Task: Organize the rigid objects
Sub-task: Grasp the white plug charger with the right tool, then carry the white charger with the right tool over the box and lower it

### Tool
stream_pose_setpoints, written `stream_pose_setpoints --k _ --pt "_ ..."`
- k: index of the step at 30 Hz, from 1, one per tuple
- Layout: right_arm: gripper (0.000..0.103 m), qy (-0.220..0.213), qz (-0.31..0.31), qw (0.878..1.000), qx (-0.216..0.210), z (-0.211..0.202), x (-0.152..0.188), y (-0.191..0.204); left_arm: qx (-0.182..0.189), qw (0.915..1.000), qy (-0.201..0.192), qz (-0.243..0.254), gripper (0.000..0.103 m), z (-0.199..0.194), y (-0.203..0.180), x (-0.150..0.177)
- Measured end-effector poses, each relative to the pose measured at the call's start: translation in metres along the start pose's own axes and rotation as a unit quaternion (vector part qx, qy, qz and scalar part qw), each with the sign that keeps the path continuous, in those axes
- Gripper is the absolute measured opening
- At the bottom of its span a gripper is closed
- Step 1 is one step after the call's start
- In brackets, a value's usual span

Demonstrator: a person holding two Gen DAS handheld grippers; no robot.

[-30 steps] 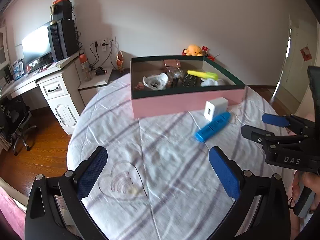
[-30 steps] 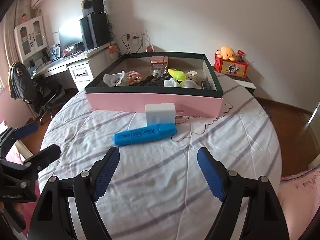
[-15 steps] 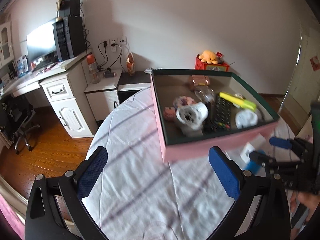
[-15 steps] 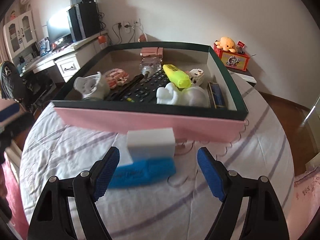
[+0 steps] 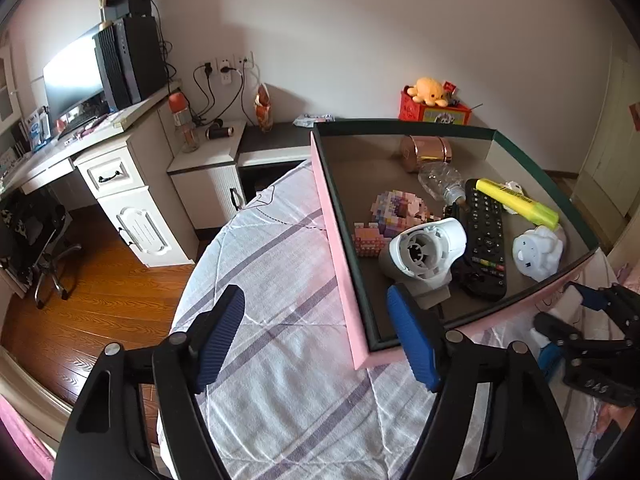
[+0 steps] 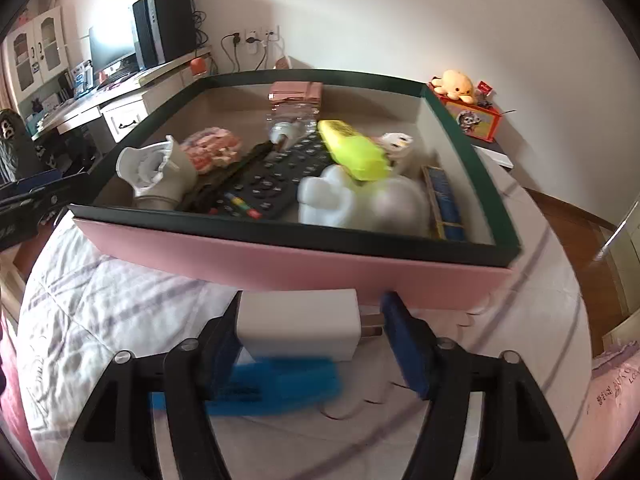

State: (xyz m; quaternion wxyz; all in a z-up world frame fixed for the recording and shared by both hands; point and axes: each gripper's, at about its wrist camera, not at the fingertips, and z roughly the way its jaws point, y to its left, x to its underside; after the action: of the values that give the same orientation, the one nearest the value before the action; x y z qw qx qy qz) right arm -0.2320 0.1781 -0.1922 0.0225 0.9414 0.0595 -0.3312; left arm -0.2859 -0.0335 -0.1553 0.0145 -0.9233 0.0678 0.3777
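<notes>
Bedroom, round worktop under striped quilted cloth, desk and monitor upper left. Pink box mid-frame, already crowded: remote, yellow highlighter, white toys. White charger lower centre of right wrist view, just before the box wall, lying over blue marker. Right gripper jaws just closing around charger, left side close or touching, right side still clear of its prongs; not yet clenched. Left gripper jaws just narrowing, straddling the box's near corner, grasping nothing. Best to square up on the charger body, not the prongs, then lift clear of the marker.
</notes>
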Motion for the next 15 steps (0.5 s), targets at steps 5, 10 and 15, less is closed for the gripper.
stream_pose_setpoints --k 5,10,15 --pt "0.067 -0.009 0.021 1.000 0.017 -0.013 0.010 -0.033 0.005 0.9999 0.007 0.012 0.053 0.008 -0.006 -0.004" --pt "0.067 -0.010 0.049 0.998 0.047 -0.021 0.020 -0.075 -0.001 0.9997 0.016 0.017 0.038 0.016 -0.012 -0.009" --pt "0.067 -0.010 0.064 0.996 0.067 -0.024 0.023 -0.110 0.005 0.9991 0.021 0.036 0.014 0.023 -0.025 -0.012"
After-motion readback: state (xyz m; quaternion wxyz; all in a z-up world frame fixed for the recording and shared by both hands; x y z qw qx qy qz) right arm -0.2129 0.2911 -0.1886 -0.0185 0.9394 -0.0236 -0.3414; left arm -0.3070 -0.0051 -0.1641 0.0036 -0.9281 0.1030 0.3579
